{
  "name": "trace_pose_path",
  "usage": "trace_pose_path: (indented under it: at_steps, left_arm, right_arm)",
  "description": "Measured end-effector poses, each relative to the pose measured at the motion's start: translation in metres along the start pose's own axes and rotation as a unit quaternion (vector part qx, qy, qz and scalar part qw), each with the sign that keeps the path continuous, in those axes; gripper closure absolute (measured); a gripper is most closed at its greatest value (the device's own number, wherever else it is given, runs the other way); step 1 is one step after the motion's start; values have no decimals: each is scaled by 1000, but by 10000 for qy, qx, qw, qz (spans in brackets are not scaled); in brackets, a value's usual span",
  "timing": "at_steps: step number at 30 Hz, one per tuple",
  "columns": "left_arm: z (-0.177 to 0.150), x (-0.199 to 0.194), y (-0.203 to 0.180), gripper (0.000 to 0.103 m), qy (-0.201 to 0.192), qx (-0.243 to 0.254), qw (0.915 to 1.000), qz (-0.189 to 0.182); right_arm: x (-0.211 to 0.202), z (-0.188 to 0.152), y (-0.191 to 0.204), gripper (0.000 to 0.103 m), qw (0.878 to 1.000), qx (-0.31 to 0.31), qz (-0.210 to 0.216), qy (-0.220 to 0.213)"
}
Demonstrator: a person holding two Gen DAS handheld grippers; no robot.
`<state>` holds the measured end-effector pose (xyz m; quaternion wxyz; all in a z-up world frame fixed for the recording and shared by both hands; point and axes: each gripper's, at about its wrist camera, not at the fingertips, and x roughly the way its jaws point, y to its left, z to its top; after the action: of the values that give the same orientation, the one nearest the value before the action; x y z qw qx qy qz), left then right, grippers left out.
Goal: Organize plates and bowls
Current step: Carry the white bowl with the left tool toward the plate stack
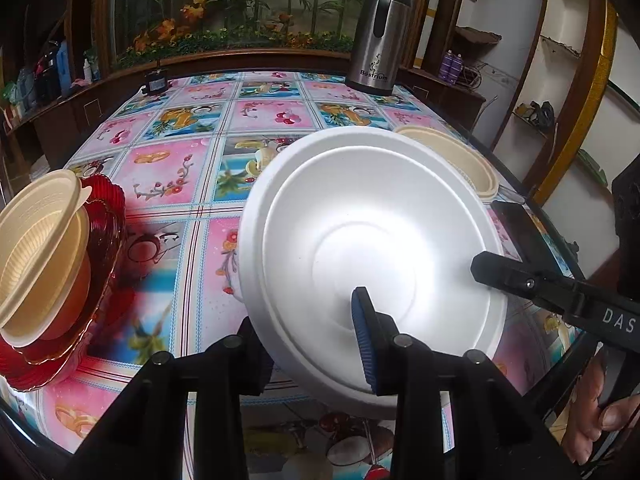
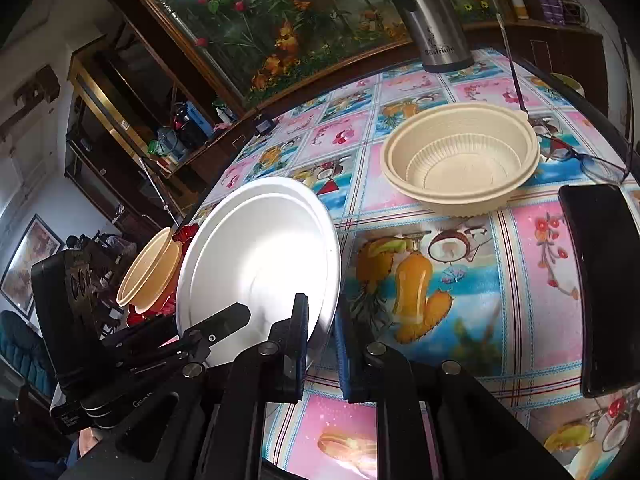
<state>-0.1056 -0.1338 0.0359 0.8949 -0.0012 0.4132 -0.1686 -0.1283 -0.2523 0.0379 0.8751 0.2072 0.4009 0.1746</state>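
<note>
1. A white foam plate [image 1: 372,240] is held tilted above a table covered with a bright fruit-patterned cloth [image 1: 180,168], its hollow face turned towards the left wrist camera
2. The right gripper [image 2: 320,308] is clenched on the plate's rim, one finger on the hollow face and the other behind it
3. The left gripper [image 1: 306,312] straddles the plate's near edge; its blue-padded finger [image 1: 364,340] lies against the hollow face and the other finger sits behind the rim. Whether its pads press on the plate cannot be told
4. Beyond the plate, on its right-gripper side, an empty cream bowl [image 2: 460,160] stands upright on the cloth, apart from the plate
5. On the plate's other side, a second cream bowl [image 1: 44,248] rests in a stack of red glass plates [image 1: 100,240]
6. Far behind the plate, at the table's back edge, stands a steel flask [image 1: 378,32]
7. Past the plate on the empty bowl's side lie a black phone [image 2: 600,280] and a pair of glasses [image 2: 592,164]
</note>
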Motion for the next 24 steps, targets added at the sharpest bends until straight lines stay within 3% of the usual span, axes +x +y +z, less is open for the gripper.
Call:
trace_pose_path:
  at_steps: [9,24]
  left_arm:
    - [0,-6,0,70,-139,110,9998,-104]
    - [0,-24,28,70,-398,-97,9990,151]
  right_arm:
    - [-7,0,4,89,9998,29,-186,-36]
    - [14,7,29,89,9998,-162,59,47]
